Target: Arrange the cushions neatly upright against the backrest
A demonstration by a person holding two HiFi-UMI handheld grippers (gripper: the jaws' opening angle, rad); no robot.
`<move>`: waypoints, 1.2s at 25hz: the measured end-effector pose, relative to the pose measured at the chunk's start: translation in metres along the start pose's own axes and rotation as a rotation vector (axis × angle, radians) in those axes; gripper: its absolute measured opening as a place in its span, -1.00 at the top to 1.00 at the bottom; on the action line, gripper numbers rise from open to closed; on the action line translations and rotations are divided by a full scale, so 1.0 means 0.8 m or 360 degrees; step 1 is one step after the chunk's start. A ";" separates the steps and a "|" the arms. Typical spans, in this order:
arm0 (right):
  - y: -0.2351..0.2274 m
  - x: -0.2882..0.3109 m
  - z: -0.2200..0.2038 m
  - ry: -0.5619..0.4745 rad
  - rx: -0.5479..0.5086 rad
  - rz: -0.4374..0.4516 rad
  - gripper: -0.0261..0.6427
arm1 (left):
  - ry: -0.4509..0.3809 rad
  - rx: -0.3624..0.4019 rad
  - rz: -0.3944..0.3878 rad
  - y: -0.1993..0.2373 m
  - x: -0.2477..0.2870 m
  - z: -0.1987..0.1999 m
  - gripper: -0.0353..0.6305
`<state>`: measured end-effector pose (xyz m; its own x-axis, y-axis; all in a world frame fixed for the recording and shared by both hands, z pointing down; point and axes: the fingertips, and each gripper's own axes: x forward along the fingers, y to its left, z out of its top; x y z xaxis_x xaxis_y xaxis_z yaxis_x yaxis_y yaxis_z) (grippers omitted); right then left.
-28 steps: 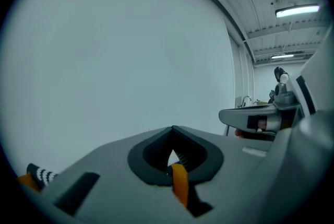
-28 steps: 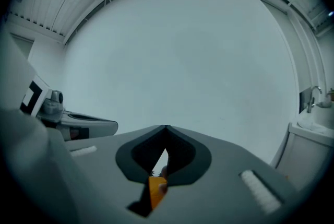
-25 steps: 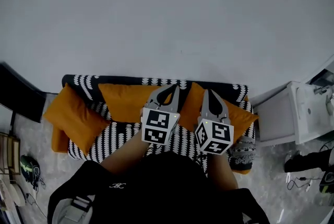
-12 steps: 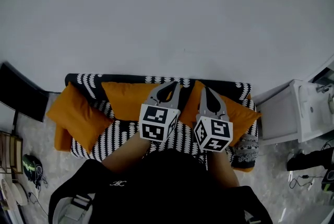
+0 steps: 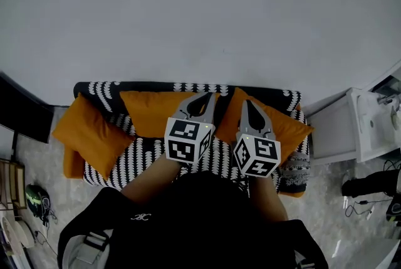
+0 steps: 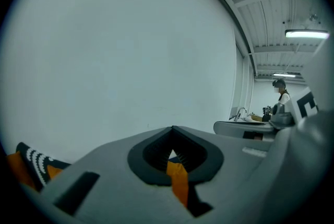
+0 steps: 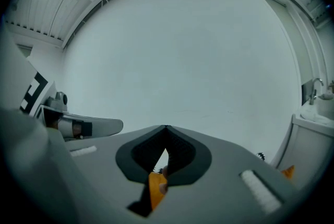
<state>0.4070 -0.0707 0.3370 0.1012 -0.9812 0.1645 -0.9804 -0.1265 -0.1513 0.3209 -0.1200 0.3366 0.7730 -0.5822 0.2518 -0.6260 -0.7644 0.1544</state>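
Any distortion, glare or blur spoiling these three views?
Head view: evenly lit, sharp, fisheye curving the black-and-white patterned sofa. Left gripper view: black circular vignette, ceiling strip light blown out. Right gripper view: same vignette, the grey right claw up close looks soft.

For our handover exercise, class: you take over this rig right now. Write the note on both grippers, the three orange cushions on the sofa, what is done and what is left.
Left gripper: shut, apparently empty, held over the sofa.
Right gripper: shut, apparently empty, beside it.
Middle cushion: upright along the backrest.
Right cushion: at the backrest but skewed.
Left cushion: tilted over the sofa's left end, off the backrest.
Done: middle cushion looks placed.
Left: stand the left cushion against the backrest, probably square up the right one.
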 end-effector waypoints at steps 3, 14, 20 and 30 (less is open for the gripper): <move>0.009 0.004 -0.005 0.0021 -0.0005 -0.0032 0.90 | 0.0020 0.0003 -0.0032 0.010 -0.001 -0.004 0.86; -0.019 -0.025 -0.041 0.0120 0.0005 -0.0420 0.90 | 0.0120 0.0026 -0.0306 0.012 0.010 -0.043 0.86; -0.071 -0.083 -0.077 0.0227 0.0018 -0.0724 0.90 | 0.0271 0.0005 -0.0491 -0.015 0.030 -0.091 0.86; -0.220 -0.197 -0.131 0.0350 0.0110 -0.1024 0.90 | 0.0428 0.0001 -0.0518 -0.079 0.069 -0.143 0.86</move>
<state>0.5457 0.1211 0.4399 0.6161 -0.6562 0.4358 -0.7230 -0.6906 -0.0179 0.3910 -0.0722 0.4498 0.8761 -0.2173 0.4303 -0.3534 -0.8967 0.2667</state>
